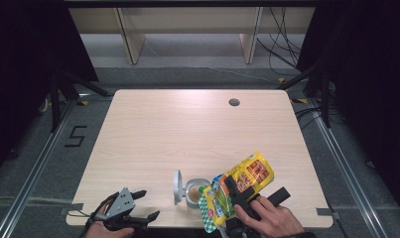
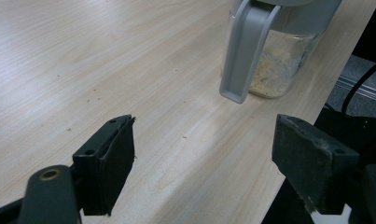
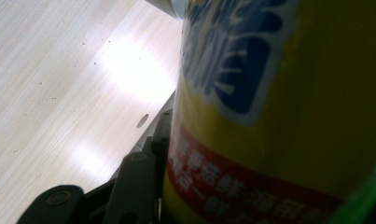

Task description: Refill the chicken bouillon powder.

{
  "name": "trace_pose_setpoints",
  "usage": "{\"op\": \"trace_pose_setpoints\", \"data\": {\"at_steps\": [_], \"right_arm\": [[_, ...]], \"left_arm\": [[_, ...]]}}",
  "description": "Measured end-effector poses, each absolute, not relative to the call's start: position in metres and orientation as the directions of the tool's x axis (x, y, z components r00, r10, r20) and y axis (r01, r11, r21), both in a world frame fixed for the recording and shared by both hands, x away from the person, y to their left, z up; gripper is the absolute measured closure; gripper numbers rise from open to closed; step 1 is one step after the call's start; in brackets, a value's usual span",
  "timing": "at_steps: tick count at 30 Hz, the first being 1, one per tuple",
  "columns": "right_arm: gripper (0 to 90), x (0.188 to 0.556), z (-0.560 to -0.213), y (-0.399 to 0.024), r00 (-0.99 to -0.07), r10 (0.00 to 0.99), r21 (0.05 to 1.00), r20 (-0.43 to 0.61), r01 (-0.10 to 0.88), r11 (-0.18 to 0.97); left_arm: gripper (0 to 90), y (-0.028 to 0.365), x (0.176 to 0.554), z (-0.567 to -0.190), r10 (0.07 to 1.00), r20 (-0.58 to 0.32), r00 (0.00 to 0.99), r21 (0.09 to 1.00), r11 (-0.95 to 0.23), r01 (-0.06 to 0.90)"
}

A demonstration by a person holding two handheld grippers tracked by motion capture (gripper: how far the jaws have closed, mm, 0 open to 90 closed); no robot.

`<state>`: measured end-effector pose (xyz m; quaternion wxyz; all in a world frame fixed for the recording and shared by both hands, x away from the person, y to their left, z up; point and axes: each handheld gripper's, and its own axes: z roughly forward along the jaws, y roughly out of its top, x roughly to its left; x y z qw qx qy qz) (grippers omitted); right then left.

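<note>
A: At the table's [image 1: 153, 129] near edge, from above, what stood around the bag [image 1: 239, 187]?

B: A jar [image 1: 196, 192] with its lid [image 1: 177, 187] flipped open, just left of it. The right gripper [image 1: 247, 194] clamped the yellow bag, tilted over the jar's mouth. The left gripper [image 1: 140, 204] sat well apart at the left.

A: And the left gripper view?

B: Its jaws stood wide apart, holding nothing; the jar [image 2: 279, 56] with powder stood ahead, its grey lid [image 2: 244, 51] hanging down.

A: The right gripper view?

B: The bag [image 3: 279, 116] pressed against the jaw, blocking most of the table [image 3: 59, 84].
</note>
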<state>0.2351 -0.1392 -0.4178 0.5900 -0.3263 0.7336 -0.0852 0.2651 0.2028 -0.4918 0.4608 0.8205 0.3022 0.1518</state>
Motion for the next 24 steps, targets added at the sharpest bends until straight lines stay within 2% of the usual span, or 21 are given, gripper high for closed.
{"op": "trace_pose_setpoints", "data": {"at_steps": [2,4,20,24], "right_arm": [[63.7,0.2355,-0.4181,-0.1393,-0.093,-0.583,-0.513,-0.807,-0.377,0.771],[63.7,0.2350,-0.4188,-0.1398,-0.084,-0.580,-0.514,-0.810,-0.374,0.772],[63.7,0.2347,-0.4173,-0.1413,-0.081,-0.579,-0.517,-0.811,-0.366,0.774],[63.7,0.2351,-0.4168,-0.1416,-0.082,-0.578,-0.515,-0.812,-0.368,0.775]], "left_arm": [[20.7,0.2043,0.2659,-0.4914,0.637,-0.003,0.771,0.839,-0.418,0.349],[20.7,0.2014,0.2646,-0.4924,0.640,-0.036,0.767,0.852,-0.382,0.359],[20.6,0.2019,0.2660,-0.4920,0.619,-0.007,0.785,0.853,-0.407,0.328],[20.6,0.2010,0.2648,-0.4926,0.631,-0.029,0.775,0.853,-0.389,0.349]]}}
